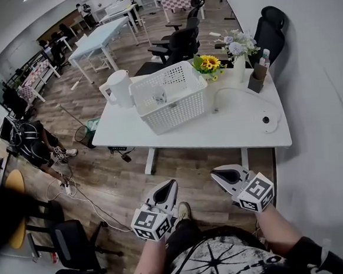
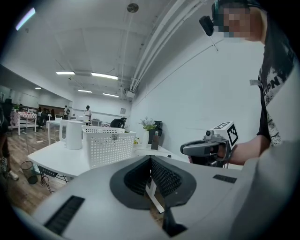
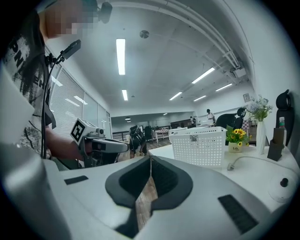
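I hold both grippers low over the wooden floor, short of the white table [image 1: 207, 133]. My left gripper [image 1: 168, 185] is shut with nothing between its jaws; in the left gripper view they [image 2: 151, 160] meet in a closed seam. My right gripper [image 1: 219, 174] is also shut and holds nothing, its jaws [image 3: 150, 160] pressed together. Each one shows in the other's view: the right gripper [image 2: 190, 148] and the left gripper [image 3: 123, 147]. Nearest on the table is a white perforated basket [image 1: 171, 95], beyond the reach of either.
On the table stand a white kettle [image 1: 119, 87], a sunflower pot [image 1: 209, 63], a flower vase [image 1: 237, 48] and a white desk lamp [image 1: 269, 120]. Black office chairs [image 1: 176, 44] stand behind it. A person [image 1: 33, 144] crouches at the left among floor cables.
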Available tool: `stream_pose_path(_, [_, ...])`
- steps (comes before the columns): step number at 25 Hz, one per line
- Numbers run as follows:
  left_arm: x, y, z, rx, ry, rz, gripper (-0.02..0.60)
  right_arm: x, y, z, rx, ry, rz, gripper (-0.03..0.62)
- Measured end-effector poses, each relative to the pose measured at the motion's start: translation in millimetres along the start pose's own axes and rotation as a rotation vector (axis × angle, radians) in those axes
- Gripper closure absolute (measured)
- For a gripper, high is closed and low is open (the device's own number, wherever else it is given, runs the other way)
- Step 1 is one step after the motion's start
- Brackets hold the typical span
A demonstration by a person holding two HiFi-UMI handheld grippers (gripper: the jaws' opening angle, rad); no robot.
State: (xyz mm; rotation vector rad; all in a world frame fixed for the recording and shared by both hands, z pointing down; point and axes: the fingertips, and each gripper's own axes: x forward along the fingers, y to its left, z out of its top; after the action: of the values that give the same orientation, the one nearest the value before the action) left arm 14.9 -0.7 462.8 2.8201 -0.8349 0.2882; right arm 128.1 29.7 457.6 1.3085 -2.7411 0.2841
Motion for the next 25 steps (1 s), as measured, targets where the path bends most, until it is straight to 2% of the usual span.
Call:
stream_pose_path(11, [35, 55, 18, 0.001, -0.011, -0.061, 0.572, 42, -29, 13, -0.004, 0.008, -0.04, 0.571])
stream_pose_path(25, [69, 159, 50, 0.019, -0.01, -0.145, 0.572, 136, -66, 45, 0.01, 0.002, -0.119, 0.571])
